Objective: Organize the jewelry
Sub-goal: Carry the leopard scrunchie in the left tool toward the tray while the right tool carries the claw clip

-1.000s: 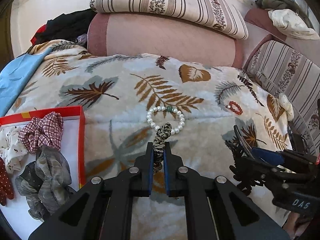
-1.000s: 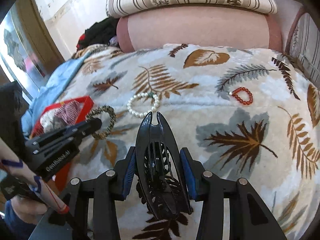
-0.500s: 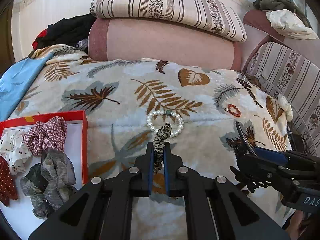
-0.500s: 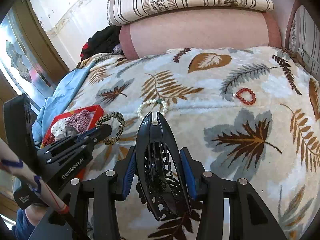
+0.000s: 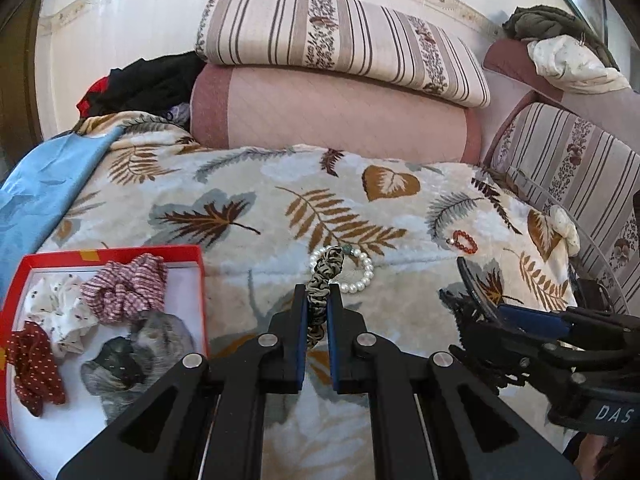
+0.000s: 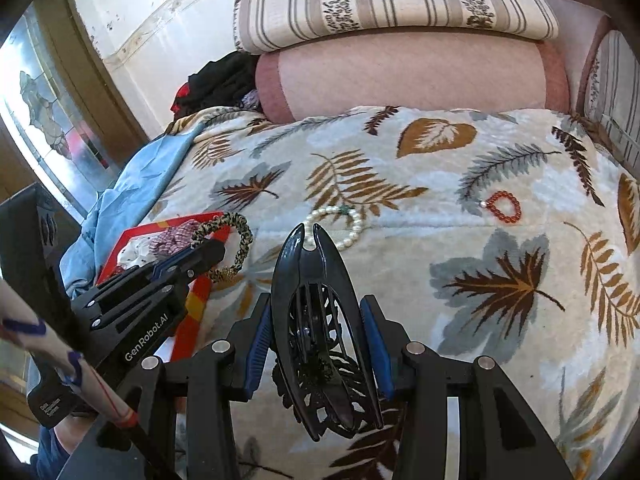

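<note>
My left gripper (image 5: 318, 300) is shut on a leopard-print scrunchie (image 5: 325, 280), which hangs above the leaf-patterned blanket (image 5: 248, 216). The same scrunchie (image 6: 236, 244) shows as a loop at the left gripper's tip in the right wrist view. My right gripper (image 6: 318, 312) is shut on a large black hair claw clip (image 6: 316, 320), held upright above the blanket. A white pearl bracelet (image 5: 362, 272) lies on the blanket just beyond both grippers, and a red bead bracelet (image 5: 465, 241) lies farther right. A red-rimmed box (image 5: 200, 280) at left holds several scrunchies.
Stacked cushions, one pink (image 5: 340, 116) and one striped (image 5: 340, 40), back the blanket. A striped armrest (image 5: 568, 168) stands at right, a blue cloth (image 5: 44, 188) at left, dark clothes (image 5: 148, 84) in the far corner. A small cream fabric piece (image 5: 566, 226) lies near the armrest.
Both grippers have risen with their loads, so the blanket, the bracelets and the red box look farther away. The grips are unchanged.
</note>
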`<state>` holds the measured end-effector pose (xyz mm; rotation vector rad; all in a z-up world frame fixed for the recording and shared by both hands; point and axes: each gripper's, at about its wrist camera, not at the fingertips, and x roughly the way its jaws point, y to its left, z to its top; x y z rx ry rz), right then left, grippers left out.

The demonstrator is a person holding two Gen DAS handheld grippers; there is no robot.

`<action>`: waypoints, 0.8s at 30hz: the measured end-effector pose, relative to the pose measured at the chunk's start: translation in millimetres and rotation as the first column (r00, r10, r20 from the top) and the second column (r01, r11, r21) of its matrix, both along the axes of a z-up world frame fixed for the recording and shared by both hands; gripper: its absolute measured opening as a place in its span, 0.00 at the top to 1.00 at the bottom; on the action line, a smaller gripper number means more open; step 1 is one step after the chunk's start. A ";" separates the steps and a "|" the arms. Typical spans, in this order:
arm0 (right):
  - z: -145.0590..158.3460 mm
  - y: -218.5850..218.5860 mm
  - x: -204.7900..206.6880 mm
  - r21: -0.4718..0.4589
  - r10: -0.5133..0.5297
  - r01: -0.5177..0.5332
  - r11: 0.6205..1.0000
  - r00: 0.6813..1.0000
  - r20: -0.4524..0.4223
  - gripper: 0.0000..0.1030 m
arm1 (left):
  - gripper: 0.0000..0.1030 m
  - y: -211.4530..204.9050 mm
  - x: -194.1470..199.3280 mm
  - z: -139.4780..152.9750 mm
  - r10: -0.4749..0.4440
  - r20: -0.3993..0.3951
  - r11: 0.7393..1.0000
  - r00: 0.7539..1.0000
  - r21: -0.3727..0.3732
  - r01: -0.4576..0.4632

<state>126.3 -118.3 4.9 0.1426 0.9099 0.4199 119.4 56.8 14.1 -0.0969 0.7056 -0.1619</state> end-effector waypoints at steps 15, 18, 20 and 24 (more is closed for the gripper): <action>16.3 67.6 -13.8 -0.021 0.090 -0.090 0.996 0.996 0.018 0.53 | 0.93 65.5 -23.7 23.4 0.109 0.053 0.992 0.993 -0.064 -0.106; 18.3 79.8 -14.8 -0.020 0.104 -0.103 0.994 0.994 0.015 0.53 | 0.93 81.2 -28.5 27.0 0.145 0.058 0.987 0.988 -0.085 -0.140; 19.3 87.9 -15.9 -0.013 0.111 -0.111 0.994 0.994 0.011 0.53 | 0.93 91.8 -32.0 29.6 0.166 0.063 0.982 0.984 -0.098 -0.160; 17.4 106.0 -17.1 0.021 0.131 -0.131 0.991 0.991 -0.011 0.53 | 0.93 112.4 -41.6 31.7 0.207 0.058 0.973 0.976 -0.115 -0.200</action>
